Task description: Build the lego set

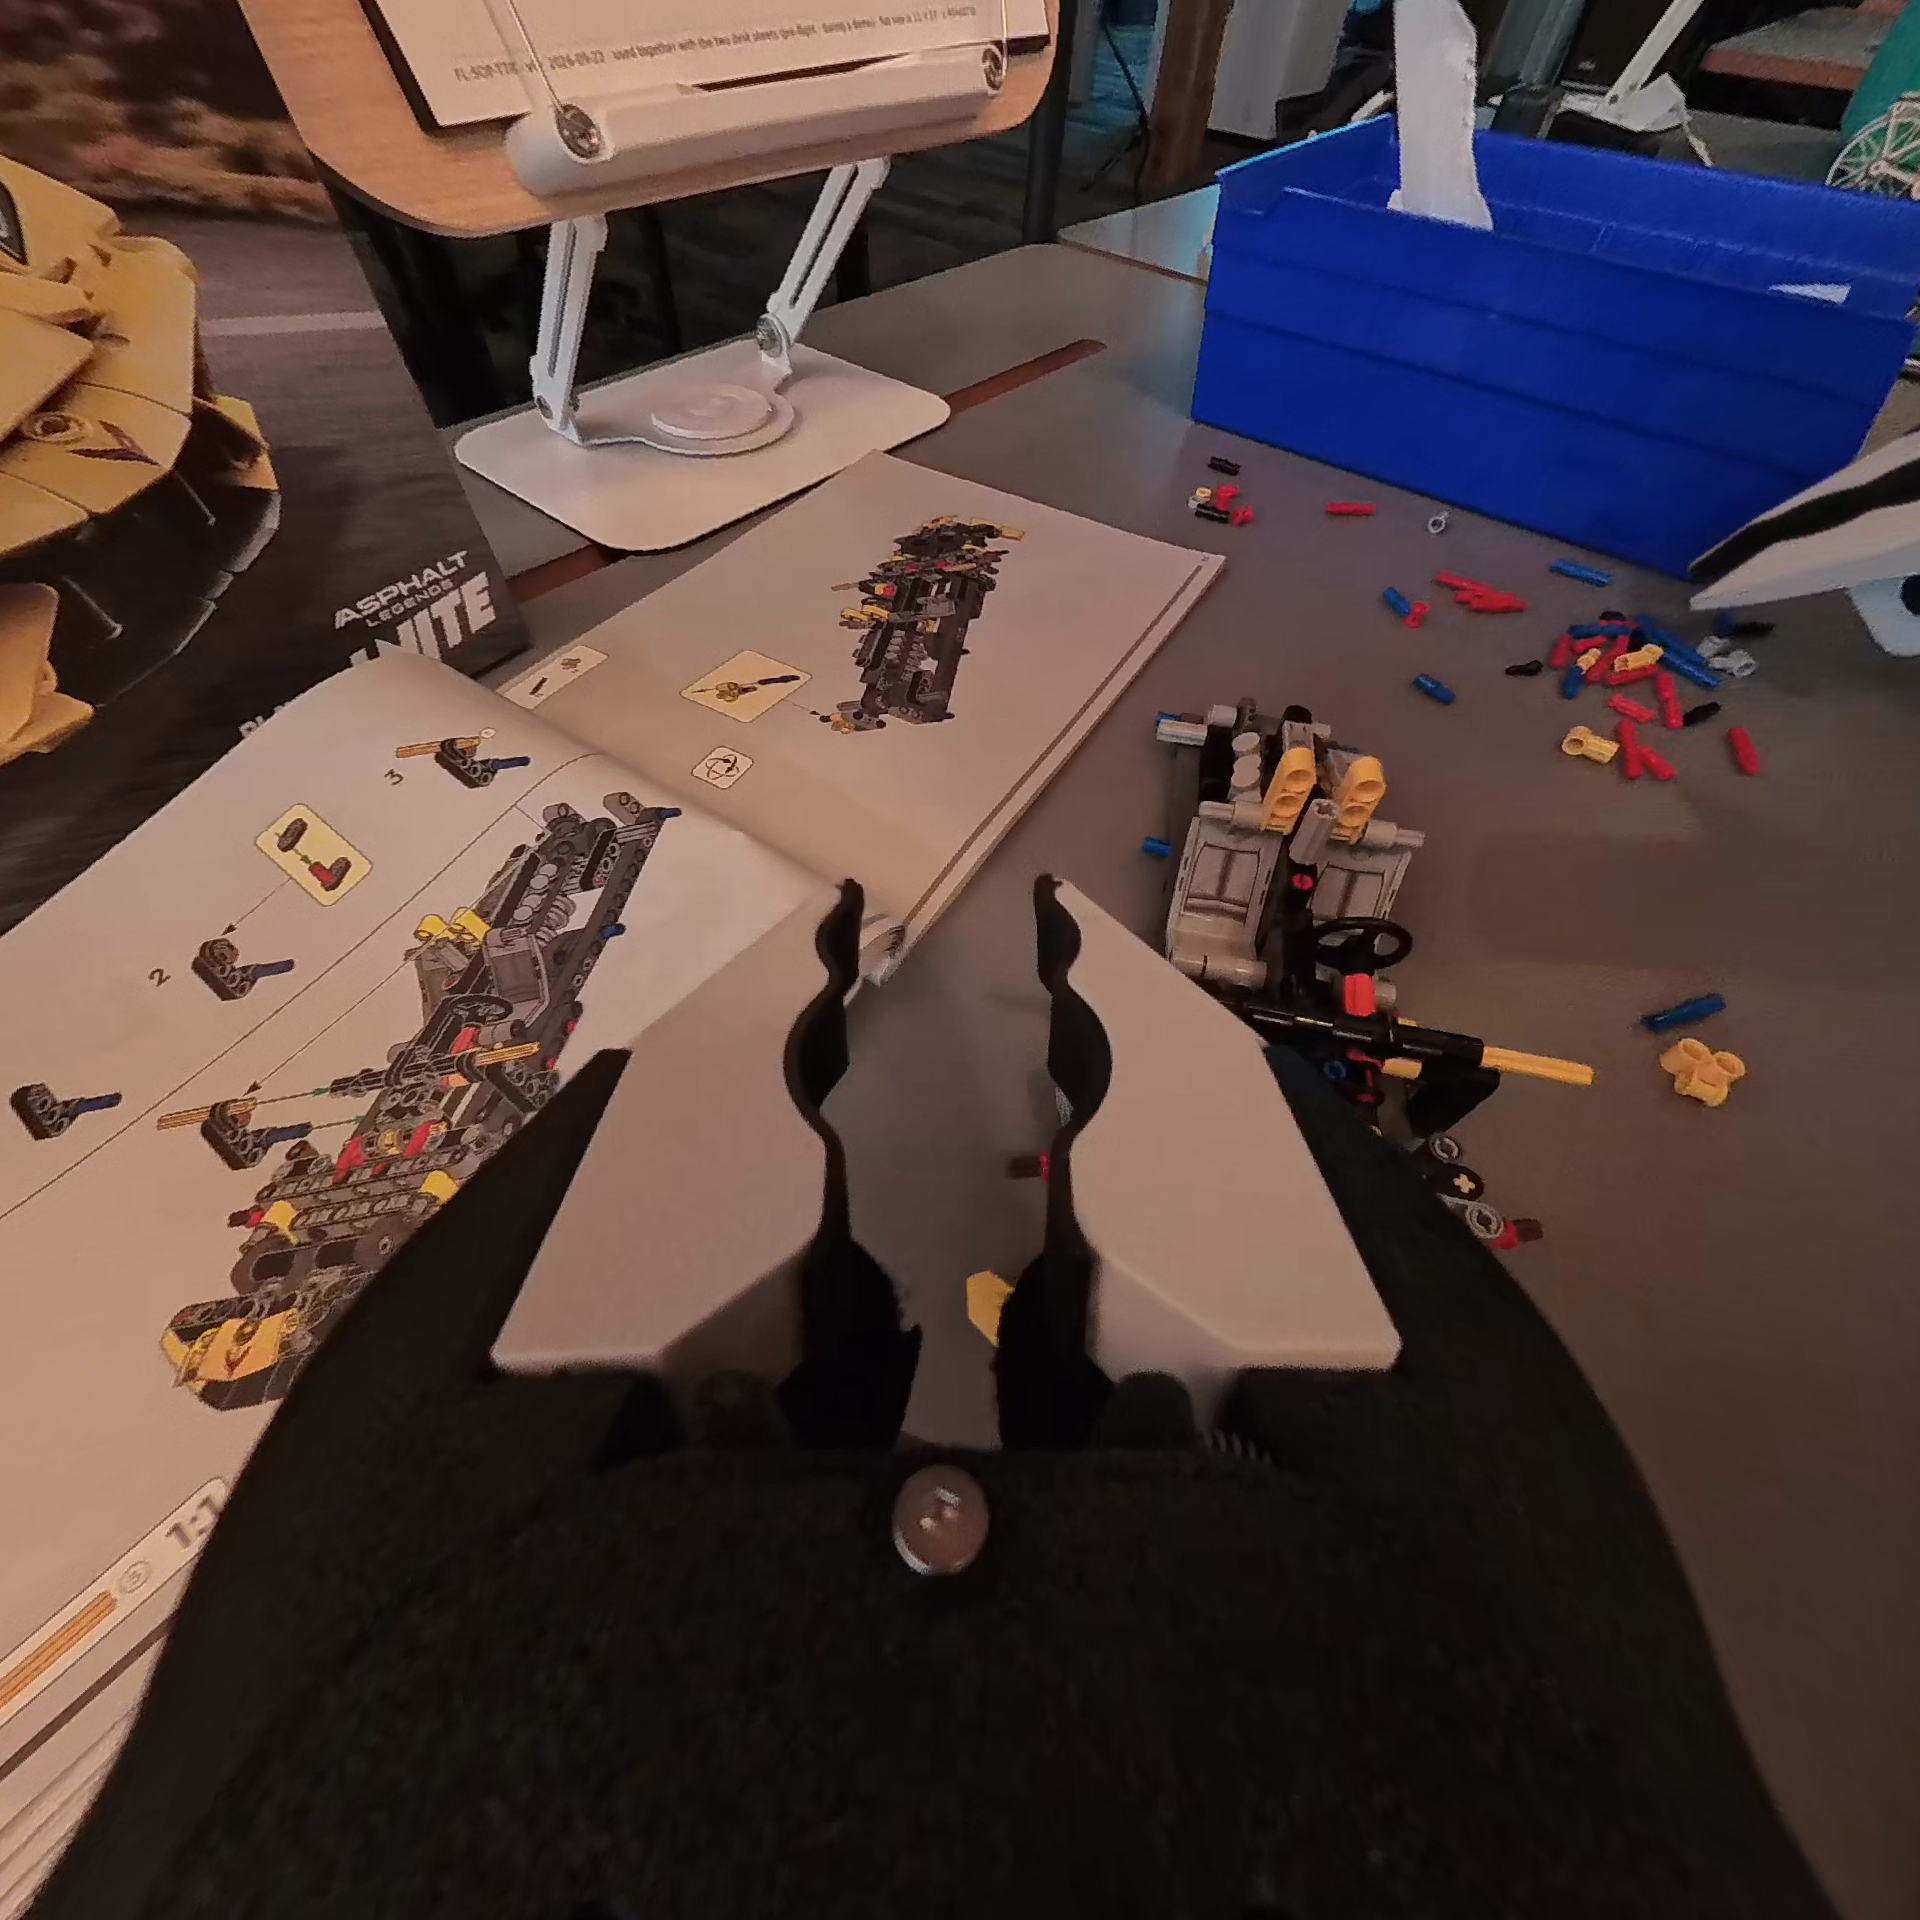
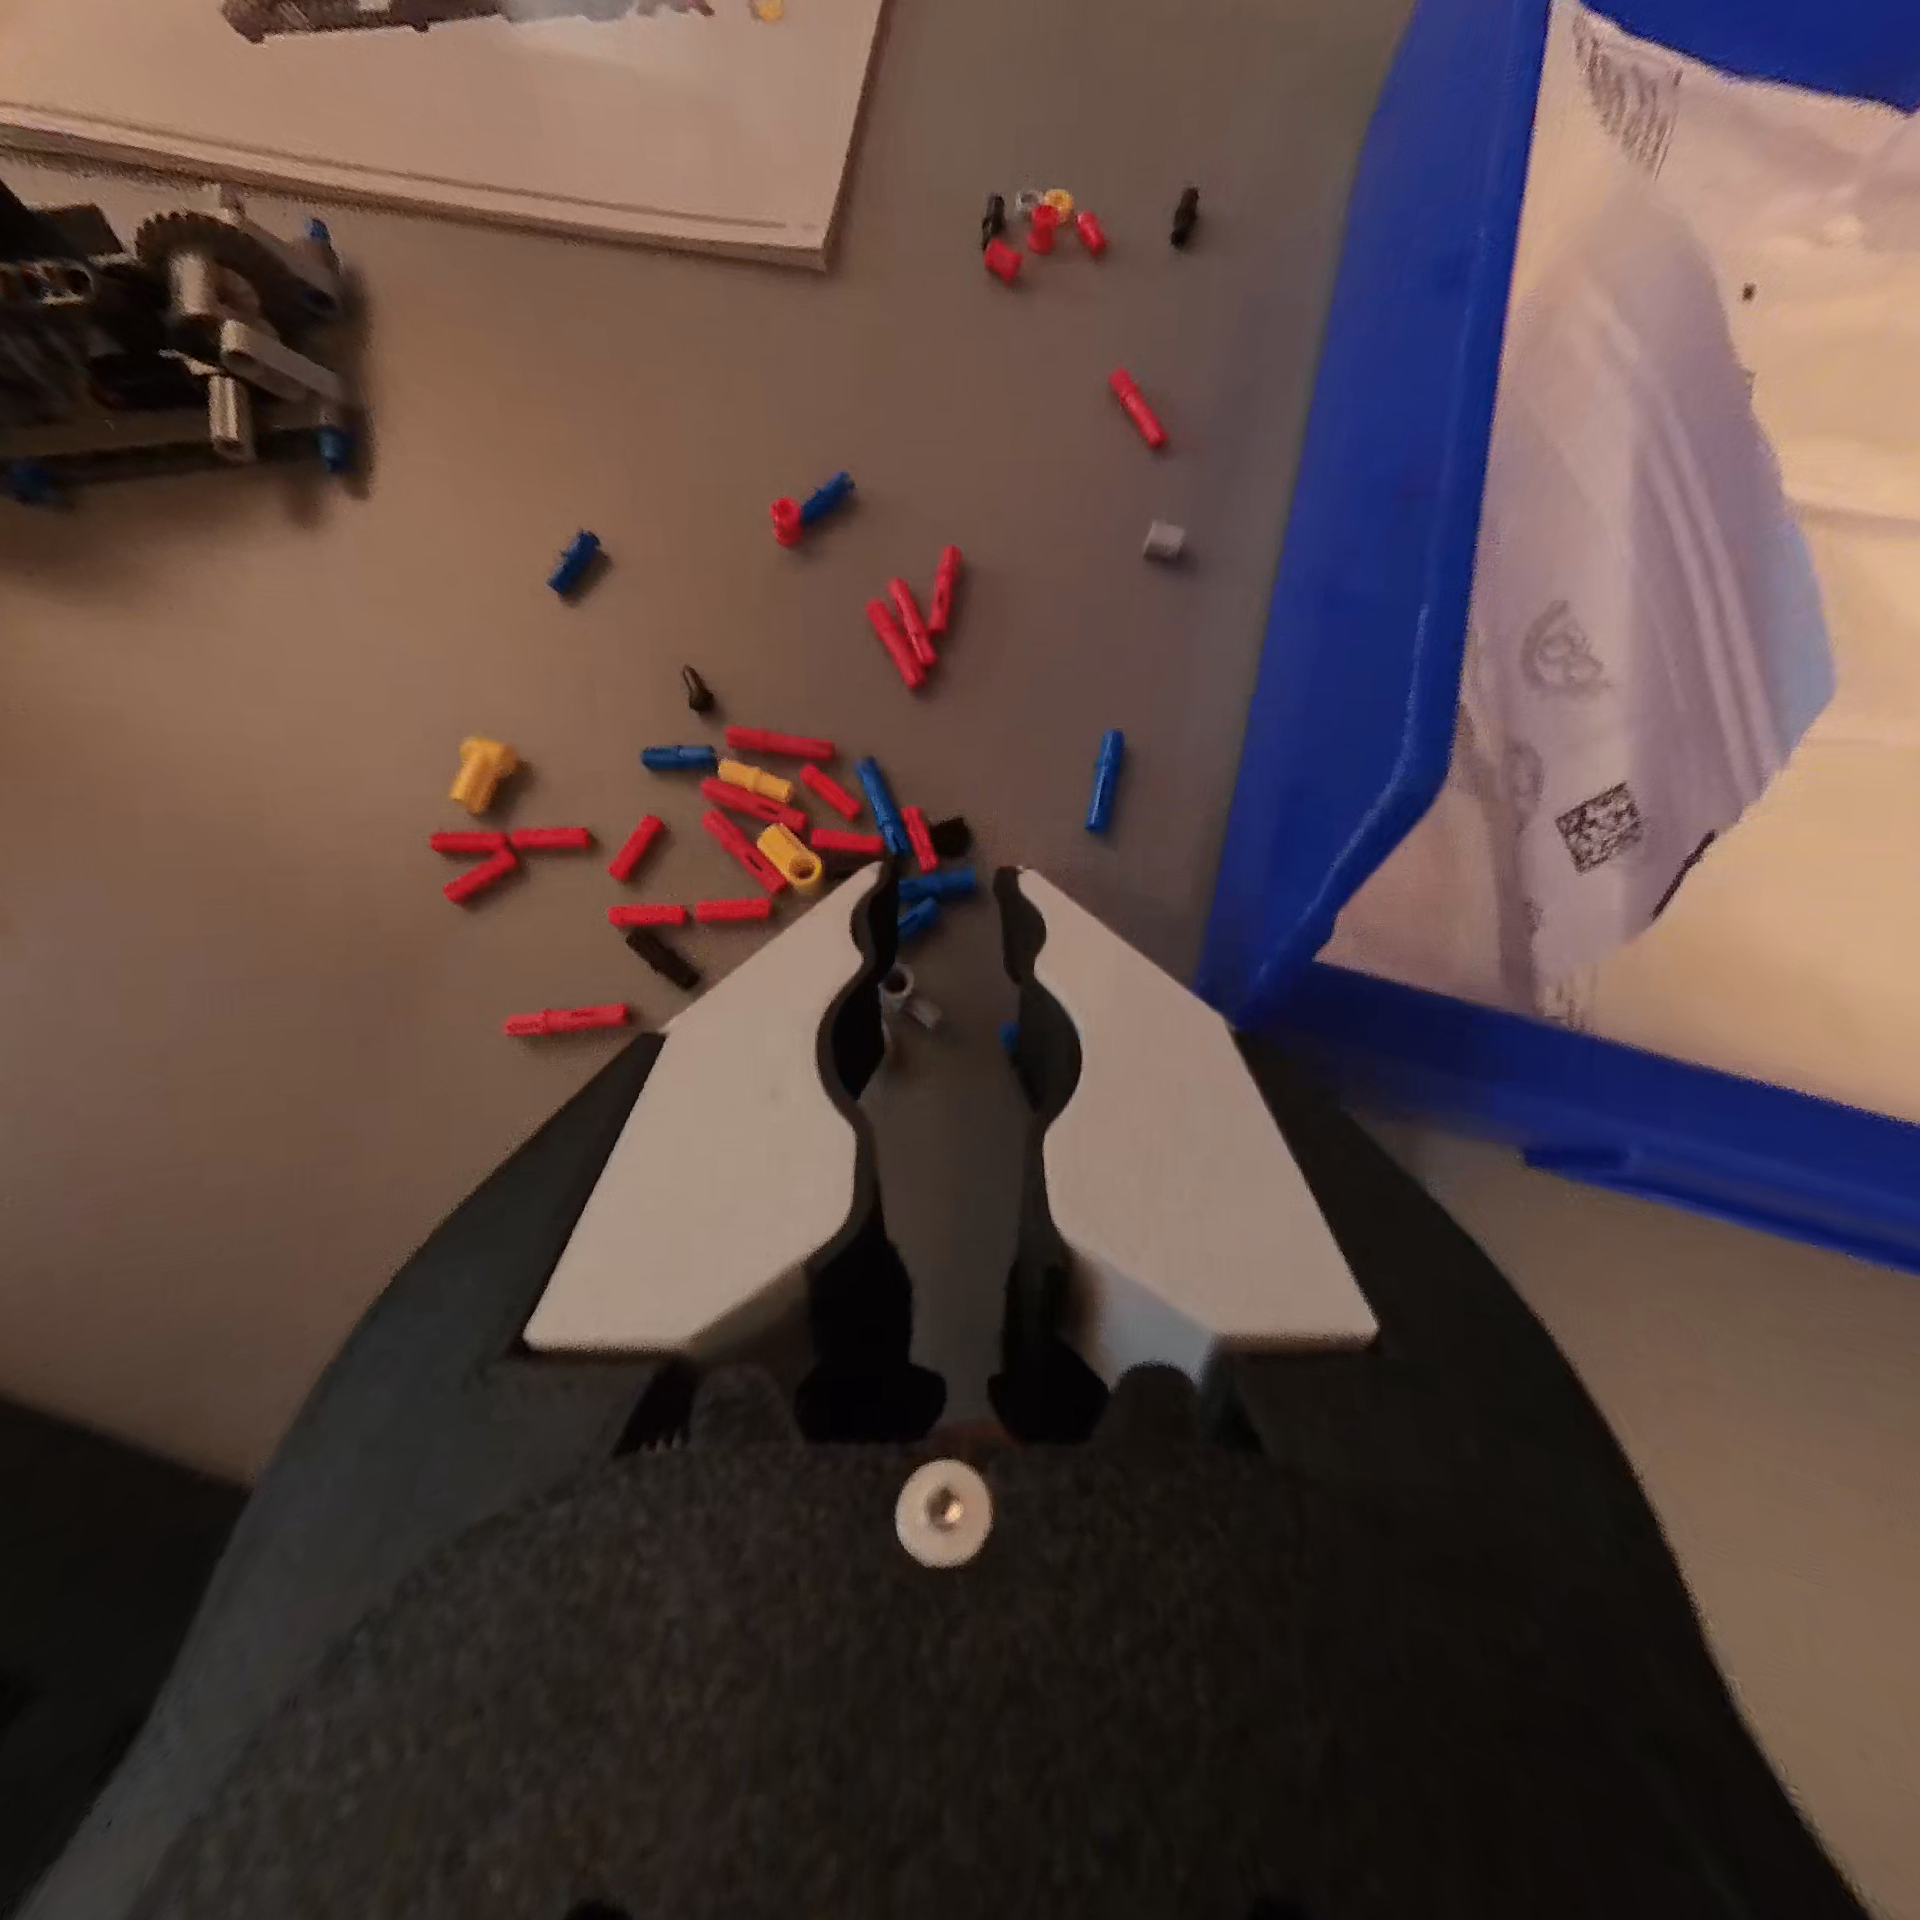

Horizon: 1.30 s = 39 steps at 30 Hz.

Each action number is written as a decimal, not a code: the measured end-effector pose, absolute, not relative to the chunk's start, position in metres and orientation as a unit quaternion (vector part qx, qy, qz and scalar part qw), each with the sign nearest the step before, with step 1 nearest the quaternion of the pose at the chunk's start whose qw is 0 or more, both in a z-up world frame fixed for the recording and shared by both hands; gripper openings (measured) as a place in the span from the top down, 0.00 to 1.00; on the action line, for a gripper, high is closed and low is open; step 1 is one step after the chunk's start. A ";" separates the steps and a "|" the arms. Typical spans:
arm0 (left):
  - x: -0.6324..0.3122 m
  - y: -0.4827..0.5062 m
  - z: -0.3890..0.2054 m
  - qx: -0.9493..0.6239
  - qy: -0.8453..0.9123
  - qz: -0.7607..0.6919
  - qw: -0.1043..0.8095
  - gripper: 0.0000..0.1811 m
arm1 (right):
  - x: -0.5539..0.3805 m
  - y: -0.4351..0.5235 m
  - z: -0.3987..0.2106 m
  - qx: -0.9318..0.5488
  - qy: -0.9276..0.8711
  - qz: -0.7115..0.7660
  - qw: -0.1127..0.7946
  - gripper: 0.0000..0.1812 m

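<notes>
**A:** What does your left tool (image 1: 945, 904) show?

**B:** It hangs spread and empty above the bench (image 1: 1558, 1351), its tips just past the near corner of the open instruction booklet (image 1: 727, 727). The half-built lego chassis (image 1: 1299, 894) lies just off my right finger, well short of finished, I judge. A yellow axle (image 1: 1527, 1065) sticks out of its near end. Farther right are the loose pins (image 1: 1631, 686), and behind them the blue bin (image 1: 1538, 353). The set's box (image 1: 208, 468) stands far to my left, and a white stand (image 1: 707, 416) sits straight ahead, past the booklet.

**A:** And the right one?

**B:** My right tool (image 2: 945, 878) is also spread, gripping nothing, and pointed down at the pin pile (image 2: 769, 821). Blue pins (image 2: 935, 888) lie right at the tips, and a small grey connector (image 2: 904, 1003) sits on the bench in the gap between the fingers. Red pins fan out to the left, and the bin wall (image 2: 1340, 623) is close on the right. The chassis (image 2: 187, 343) is well apart, up and left.

**A:** So how do you do this pick well?

**B:** I seem to be choosing a pin. I'd check the piece against the booklet first. Then I'd single out a pin lying clear of its neighbours, straddle it crosswise, and close at mid-length so it doesn't swivel. In that crowded heap I could easily pinch two at once. Meanwhile the left tool should go and steady the chassis.
</notes>
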<state>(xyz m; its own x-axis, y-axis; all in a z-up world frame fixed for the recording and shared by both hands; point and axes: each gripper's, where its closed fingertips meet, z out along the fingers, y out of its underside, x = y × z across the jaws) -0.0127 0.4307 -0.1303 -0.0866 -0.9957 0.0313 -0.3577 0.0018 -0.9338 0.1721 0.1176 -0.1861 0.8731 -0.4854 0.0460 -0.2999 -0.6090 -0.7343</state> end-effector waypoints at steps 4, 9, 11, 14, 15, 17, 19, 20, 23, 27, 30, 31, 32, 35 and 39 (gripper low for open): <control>-0.013 0.429 -0.134 -0.562 0.608 -0.418 0.374 0.81 | 0.145 0.129 -0.181 -0.887 0.189 -0.064 0.416 0.90; -0.013 0.430 -0.132 -0.563 0.605 -0.422 0.373 0.80 | 0.116 0.132 -0.202 -0.926 0.079 -0.084 0.360 0.90; -0.013 0.429 -0.132 -0.561 0.605 -0.423 0.374 0.81 | 0.114 0.136 -0.203 -0.925 0.074 -0.080 0.365 0.92; -0.014 0.430 -0.133 -0.562 0.606 -0.420 0.375 0.80 | 0.111 0.139 -0.206 -0.926 0.089 -0.041 0.364 0.95; -0.014 0.430 -0.132 -0.562 0.605 -0.420 0.376 0.81 | 0.112 0.139 -0.206 -0.925 0.092 -0.039 0.365 0.97; -0.015 0.432 -0.131 -0.563 0.601 -0.423 0.377 0.81 | 0.113 0.138 -0.206 -0.928 0.088 -0.044 0.360 0.97; -0.015 0.433 -0.129 -0.564 0.598 -0.427 0.377 0.81 | 0.109 0.142 -0.200 -0.926 0.079 -0.047 0.366 0.97; -0.015 0.433 -0.128 -0.564 0.596 -0.428 0.378 0.81 | 0.103 0.148 -0.193 -0.923 0.068 -0.043 0.377 0.97; -0.016 0.434 -0.128 -0.565 0.596 -0.427 0.379 0.81 | 0.064 0.178 -0.174 -0.909 0.017 -0.004 0.416 0.97; -0.017 0.439 -0.126 -0.567 0.592 -0.423 0.386 0.81 | 0.017 0.212 -0.183 -0.911 -0.046 0.027 0.409 0.97; -0.020 0.446 -0.125 -0.573 0.583 -0.424 0.391 0.81 | 0.016 0.225 -0.194 -0.917 -0.048 0.021 0.395 0.97; -0.021 0.448 -0.124 -0.575 0.580 -0.424 0.391 0.81 | 0.014 0.228 -0.195 -0.917 -0.049 0.029 0.395 0.97; -0.021 0.449 -0.124 -0.576 0.578 -0.424 0.392 0.81 | 0.011 0.231 -0.197 -0.917 -0.053 0.034 0.393 0.97; -0.022 0.453 -0.124 -0.578 0.577 -0.421 0.395 0.81 | 0.008 0.234 -0.201 -0.921 -0.070 0.028 0.382 0.97; -0.021 0.456 -0.128 -0.583 0.578 -0.416 0.392 0.81 | 0.003 0.237 -0.206 -0.924 -0.074 0.032 0.374 0.97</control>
